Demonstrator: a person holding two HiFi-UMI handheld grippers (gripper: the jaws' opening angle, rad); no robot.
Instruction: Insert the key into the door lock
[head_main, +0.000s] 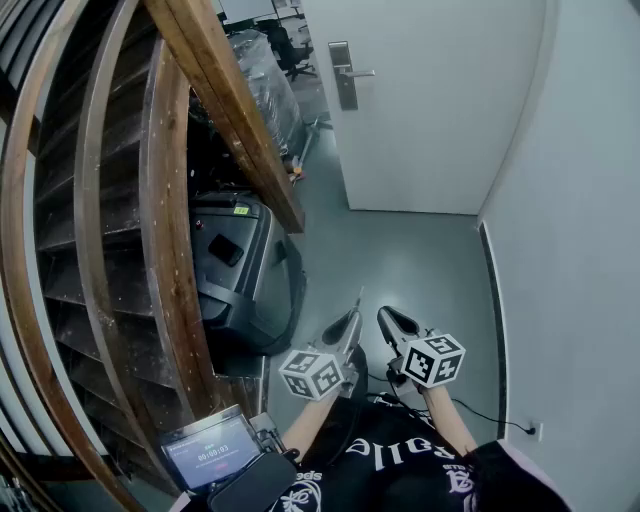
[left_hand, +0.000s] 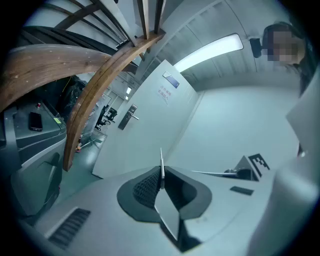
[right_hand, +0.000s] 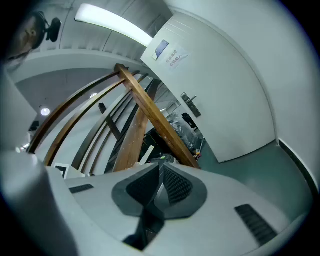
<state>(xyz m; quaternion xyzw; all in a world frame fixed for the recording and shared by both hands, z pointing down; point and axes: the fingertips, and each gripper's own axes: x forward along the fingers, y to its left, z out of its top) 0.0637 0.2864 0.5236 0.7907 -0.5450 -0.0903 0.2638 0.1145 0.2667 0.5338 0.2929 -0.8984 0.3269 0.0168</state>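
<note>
Spanning key (head_main: 358, 300) to door (head_main: 430, 100), open floor (head_main: 400, 260).

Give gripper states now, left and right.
Left gripper: jaws shut on the key.
Right gripper: jaws shut, nothing between them.

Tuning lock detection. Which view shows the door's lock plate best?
Head view: the lock plate faces the camera and its lever handle is distinct, though it is far off. Both gripper views show it too, but small, tilted and distorted. No view resolves a keyhole.
</note>
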